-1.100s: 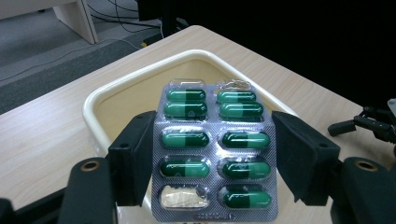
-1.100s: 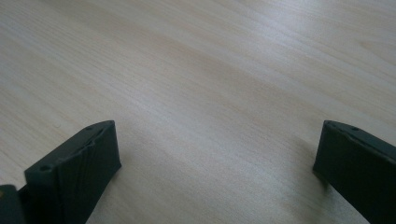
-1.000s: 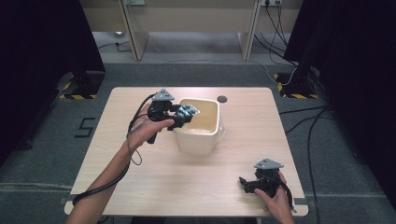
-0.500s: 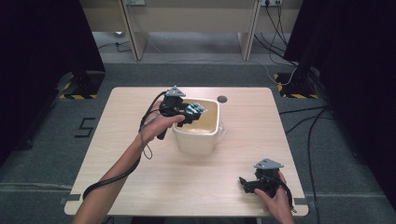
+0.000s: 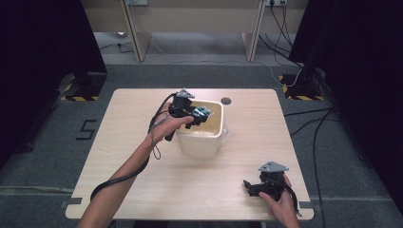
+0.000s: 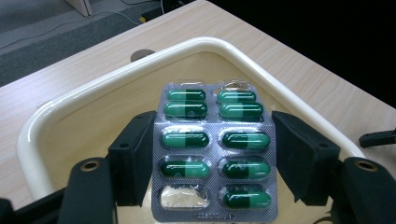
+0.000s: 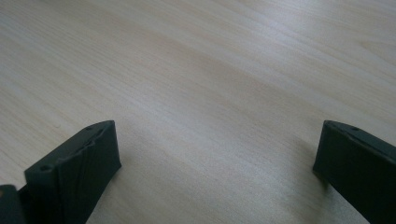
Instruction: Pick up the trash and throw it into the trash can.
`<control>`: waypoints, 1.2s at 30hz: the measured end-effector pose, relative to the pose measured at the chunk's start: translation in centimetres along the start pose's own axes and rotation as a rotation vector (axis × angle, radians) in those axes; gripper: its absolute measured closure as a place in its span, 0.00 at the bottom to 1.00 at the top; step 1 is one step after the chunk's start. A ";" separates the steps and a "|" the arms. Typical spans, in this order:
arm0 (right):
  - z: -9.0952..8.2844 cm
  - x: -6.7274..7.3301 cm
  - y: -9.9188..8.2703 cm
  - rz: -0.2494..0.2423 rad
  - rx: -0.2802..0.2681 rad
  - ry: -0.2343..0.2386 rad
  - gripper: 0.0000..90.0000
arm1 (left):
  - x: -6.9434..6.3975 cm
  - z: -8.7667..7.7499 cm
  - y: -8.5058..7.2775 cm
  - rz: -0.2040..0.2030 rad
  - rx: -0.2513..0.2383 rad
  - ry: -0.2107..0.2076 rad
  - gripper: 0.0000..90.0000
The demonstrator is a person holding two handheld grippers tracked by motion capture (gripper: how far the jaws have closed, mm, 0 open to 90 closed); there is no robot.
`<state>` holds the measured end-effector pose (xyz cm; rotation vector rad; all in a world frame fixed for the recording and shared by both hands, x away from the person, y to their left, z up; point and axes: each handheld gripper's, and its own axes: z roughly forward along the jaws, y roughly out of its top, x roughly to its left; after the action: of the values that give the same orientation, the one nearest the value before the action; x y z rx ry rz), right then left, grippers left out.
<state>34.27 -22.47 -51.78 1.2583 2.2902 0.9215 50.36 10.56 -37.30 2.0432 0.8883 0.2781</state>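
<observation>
A recording lab: black curtains, floor cables, hazard tape.

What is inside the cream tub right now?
The tub shows bare cream walls and floor where visible. The pill pack sits between the left claw's jaws over its opening and hides the part of the floor beneath it.

one cream tub, one blister pack with nine green capsules and one empty pocket, two tools
</observation>
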 end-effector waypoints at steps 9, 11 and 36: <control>0.0 0.0 0.0 0.000 0.000 0.000 0.00 | 0.2 0.8 -0.4 -0.018 0.010 -0.011 0.37; 0.0 0.0 0.0 0.001 -0.002 0.000 0.00 | 0.3 0.9 -0.6 -0.021 0.002 -0.018 0.37; 0.0 0.0 0.0 -0.001 -0.002 0.000 0.00 | 0.1 -1.9 -1.0 -0.018 -0.052 -0.027 0.23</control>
<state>34.28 -22.47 -51.80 1.2562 2.2892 0.9233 48.98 12.19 -36.93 1.9860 0.8738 0.2605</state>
